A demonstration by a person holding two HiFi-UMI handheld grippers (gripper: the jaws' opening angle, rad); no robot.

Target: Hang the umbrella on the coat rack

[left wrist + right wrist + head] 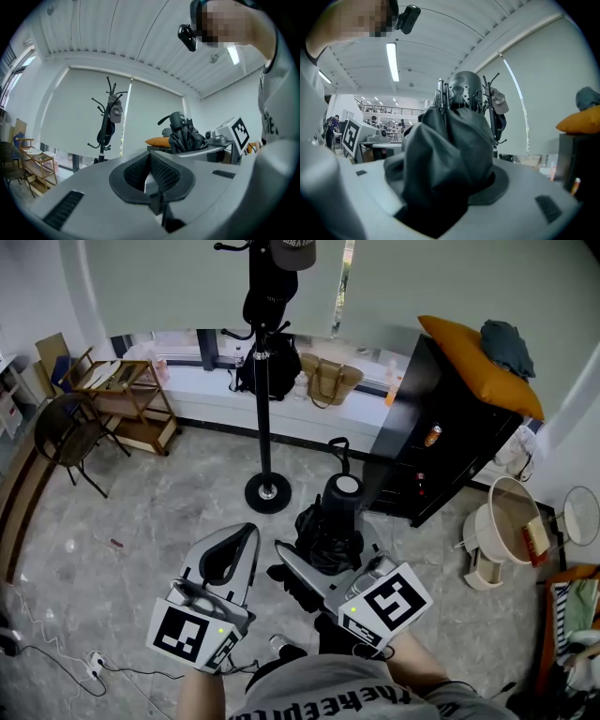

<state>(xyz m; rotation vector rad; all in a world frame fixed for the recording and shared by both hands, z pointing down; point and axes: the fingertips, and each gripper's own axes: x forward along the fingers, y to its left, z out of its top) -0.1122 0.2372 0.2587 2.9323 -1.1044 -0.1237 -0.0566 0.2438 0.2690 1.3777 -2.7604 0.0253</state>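
With the right tongs (314, 563) clamped on the folded umbrella's (337, 512) loose cloth, well short of the coat rack (265, 381), and the left tongs (246, 535) closed and empty, it could slip out.

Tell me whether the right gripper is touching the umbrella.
Touching. The right gripper grips the folded umbrella: the right gripper view shows its dark fabric bunched between the jaws, pressed against both pads with no gap.
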